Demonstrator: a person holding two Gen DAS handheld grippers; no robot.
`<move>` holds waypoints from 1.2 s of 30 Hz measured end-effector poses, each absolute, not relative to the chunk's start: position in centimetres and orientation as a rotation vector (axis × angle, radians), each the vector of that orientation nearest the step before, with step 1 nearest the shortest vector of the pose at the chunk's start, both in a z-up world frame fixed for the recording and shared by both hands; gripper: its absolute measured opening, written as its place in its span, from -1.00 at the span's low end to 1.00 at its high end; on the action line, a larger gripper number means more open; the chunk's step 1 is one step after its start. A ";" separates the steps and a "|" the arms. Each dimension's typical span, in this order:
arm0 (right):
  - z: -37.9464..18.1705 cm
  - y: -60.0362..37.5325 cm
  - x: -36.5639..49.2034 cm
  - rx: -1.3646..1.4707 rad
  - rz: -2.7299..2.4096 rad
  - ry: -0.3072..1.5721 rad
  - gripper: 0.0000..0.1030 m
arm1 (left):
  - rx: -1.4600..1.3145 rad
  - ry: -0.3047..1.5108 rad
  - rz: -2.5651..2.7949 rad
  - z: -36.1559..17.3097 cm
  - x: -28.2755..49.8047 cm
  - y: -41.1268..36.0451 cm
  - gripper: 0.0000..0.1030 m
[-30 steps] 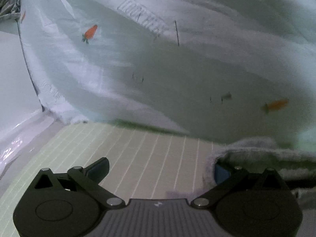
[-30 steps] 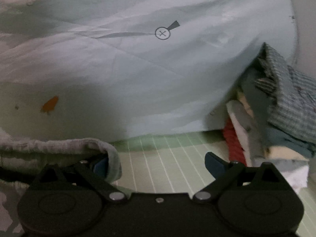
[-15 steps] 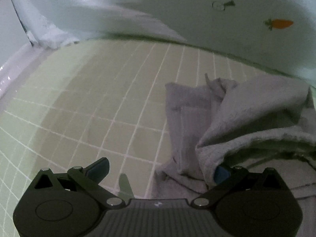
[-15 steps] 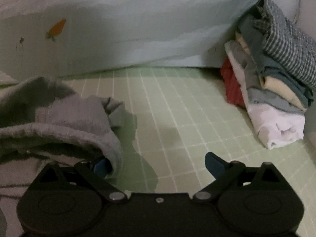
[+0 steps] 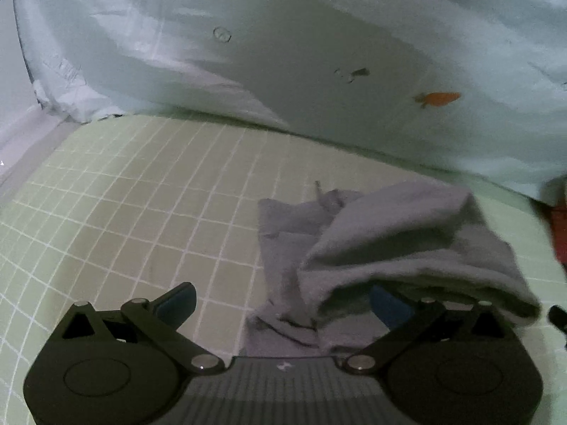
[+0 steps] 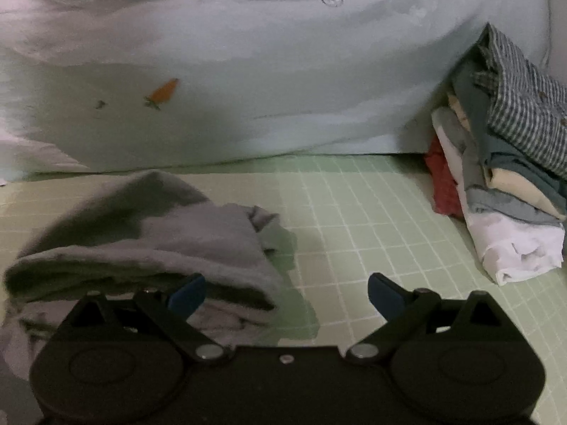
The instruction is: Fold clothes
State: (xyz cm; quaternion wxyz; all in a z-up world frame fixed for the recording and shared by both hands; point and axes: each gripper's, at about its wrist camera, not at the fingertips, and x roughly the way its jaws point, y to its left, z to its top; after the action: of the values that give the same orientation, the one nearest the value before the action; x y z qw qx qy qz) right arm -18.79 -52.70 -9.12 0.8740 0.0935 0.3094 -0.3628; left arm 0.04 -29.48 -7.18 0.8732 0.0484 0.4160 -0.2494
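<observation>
The grey garment (image 5: 407, 244) is lying bunched on the green gridded mat (image 5: 141, 212), draping over the wide-open left gripper's (image 5: 281, 299) right finger and the wide-open right gripper's (image 6: 287, 292) left finger; neither is clamping it. Folded clothes stack (image 6: 506, 177) is sitting well apart.

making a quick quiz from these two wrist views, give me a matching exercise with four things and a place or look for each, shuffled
Things:
1. grey garment
2. stack of folded clothes
3. carrot-print sheet
4. green grid mat

Descriptions:
A. piled at the right edge of the right wrist view
B. pale backdrop behind the mat
C. flat surface with white lines
D. crumpled, draped over one finger of each gripper

Pairs: 1-D, 2-A, 3-B, 4-C
</observation>
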 end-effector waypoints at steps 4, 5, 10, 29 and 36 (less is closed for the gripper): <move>-8.9 -51.0 -20.8 0.198 -0.720 0.655 0.92 | 0.079 0.876 -0.521 -6.7 -2.0 -27.8 1.00; -9.0 -50.7 -21.3 0.203 -0.716 0.663 0.92 | 0.073 0.883 -0.512 -6.7 -2.4 -27.3 1.00; -10.1 -49.8 -24.1 0.248 -0.707 0.722 0.92 | 0.104 0.943 -0.452 -7.9 -5.0 -25.0 1.00; -16.5 -46.2 -33.4 0.403 -0.655 0.957 0.94 | 0.215 1.175 -0.394 -15.1 -14.2 -19.8 1.00; -16.4 -45.6 -34.1 0.445 -0.635 0.966 0.94 | 0.208 1.176 -0.414 -15.1 -14.9 -19.1 0.96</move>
State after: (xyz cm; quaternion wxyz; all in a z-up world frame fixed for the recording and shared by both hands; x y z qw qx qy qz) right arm -34.12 -45.59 -16.40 0.8141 0.2086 0.4529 -0.2977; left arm -14.95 -19.11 -15.10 0.8068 0.0972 0.5497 -0.1934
